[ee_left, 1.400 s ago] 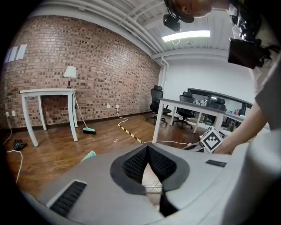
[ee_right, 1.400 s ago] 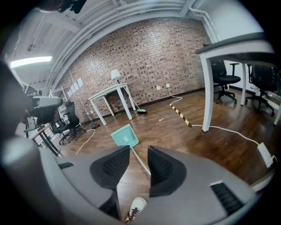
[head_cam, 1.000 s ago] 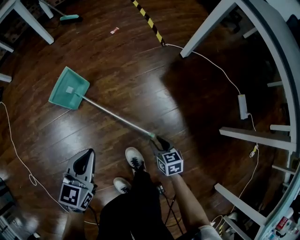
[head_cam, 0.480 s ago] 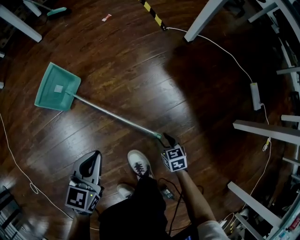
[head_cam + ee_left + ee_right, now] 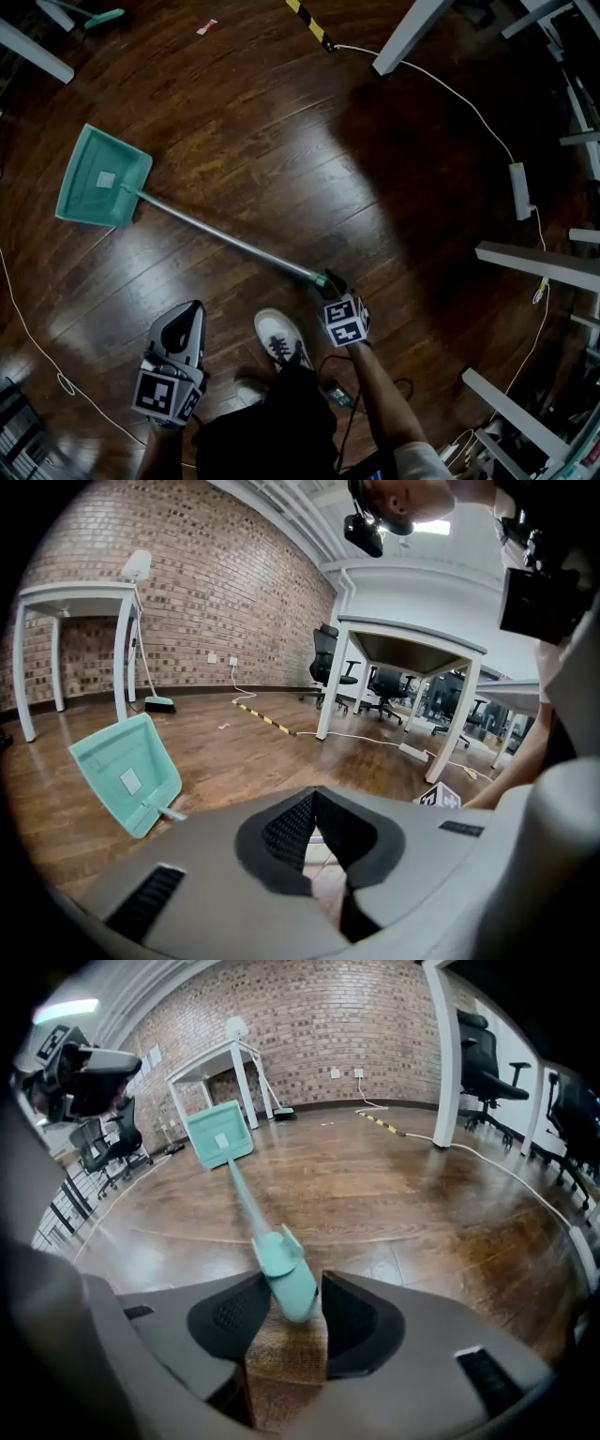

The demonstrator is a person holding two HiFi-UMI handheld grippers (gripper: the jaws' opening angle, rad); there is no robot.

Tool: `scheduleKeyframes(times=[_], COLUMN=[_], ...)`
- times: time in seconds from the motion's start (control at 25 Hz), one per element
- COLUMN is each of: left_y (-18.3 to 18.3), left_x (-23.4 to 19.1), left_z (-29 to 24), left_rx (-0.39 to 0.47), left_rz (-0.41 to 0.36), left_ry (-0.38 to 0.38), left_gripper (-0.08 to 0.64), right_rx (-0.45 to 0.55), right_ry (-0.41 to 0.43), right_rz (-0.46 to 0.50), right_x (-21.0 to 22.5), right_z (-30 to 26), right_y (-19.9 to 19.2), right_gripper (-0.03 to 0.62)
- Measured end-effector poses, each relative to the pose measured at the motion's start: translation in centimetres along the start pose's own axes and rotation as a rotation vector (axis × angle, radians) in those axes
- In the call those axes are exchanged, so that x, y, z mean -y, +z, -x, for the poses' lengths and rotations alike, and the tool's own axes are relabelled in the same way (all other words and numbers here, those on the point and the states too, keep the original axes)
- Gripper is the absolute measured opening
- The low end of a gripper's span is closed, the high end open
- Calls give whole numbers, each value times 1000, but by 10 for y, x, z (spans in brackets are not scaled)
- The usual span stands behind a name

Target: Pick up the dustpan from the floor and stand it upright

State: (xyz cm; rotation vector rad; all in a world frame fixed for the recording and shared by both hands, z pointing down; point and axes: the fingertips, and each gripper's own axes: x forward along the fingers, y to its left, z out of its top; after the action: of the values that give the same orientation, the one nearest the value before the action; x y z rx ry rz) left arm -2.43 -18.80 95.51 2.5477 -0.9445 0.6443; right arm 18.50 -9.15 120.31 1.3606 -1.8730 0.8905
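The teal dustpan (image 5: 101, 178) lies on the dark wood floor at the left, and its long grey handle (image 5: 225, 239) runs down-right to a teal grip (image 5: 322, 279). My right gripper (image 5: 330, 281) is low at that grip. In the right gripper view its jaws are opening, with the grip (image 5: 286, 1274) lying between them and a thin gap beside it. The pan (image 5: 218, 1133) shows far along the rod. My left gripper (image 5: 187, 314) hangs apart at the lower left, its pads meeting at the tips and holding nothing. The pan (image 5: 127, 771) shows to its left.
A person's white shoe (image 5: 278, 336) stands between the grippers. White table legs (image 5: 412, 33) and a cable with a power strip (image 5: 518, 187) lie at the right. Yellow-black tape (image 5: 309, 21) and a brush (image 5: 98, 19) are at the top. A thin white cord (image 5: 37, 347) loops at the left.
Both grippers have sunk toward the floor, the right one with the handle's grip between its jaws. The pan has stayed on the floor.
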Motion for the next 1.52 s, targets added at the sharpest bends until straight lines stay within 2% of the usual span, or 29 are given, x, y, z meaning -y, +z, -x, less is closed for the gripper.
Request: scheduleKeyframes(times=[0.2,0.48,0.64,1.0,1.32,1.52], left_y=[6,22,43,101,175,213], left_x=[-11,-12,-7,-9,-6,-5], left_z=[3,22,39,94,145,173], left_rx=[8,17,16,5,14,26], left_rz=[18,51,65,81,104,135], left_ry=[25,23,17,29,66,105], left_gripper=[8,8,8,8,8,8], right_rx=[-11,0,5,-31,-126,-178], right_ry=[-1,-5,-15,-69,-131,-155], right_rz=[-12,89,92,129,194,235], right_x=[2,-8,-15,-29,-31,-42], right_z=[-7,23,50,129,204,231], right_y=[4,28,50,106,154,188], right_gripper=[150,143,143,143,143,143])
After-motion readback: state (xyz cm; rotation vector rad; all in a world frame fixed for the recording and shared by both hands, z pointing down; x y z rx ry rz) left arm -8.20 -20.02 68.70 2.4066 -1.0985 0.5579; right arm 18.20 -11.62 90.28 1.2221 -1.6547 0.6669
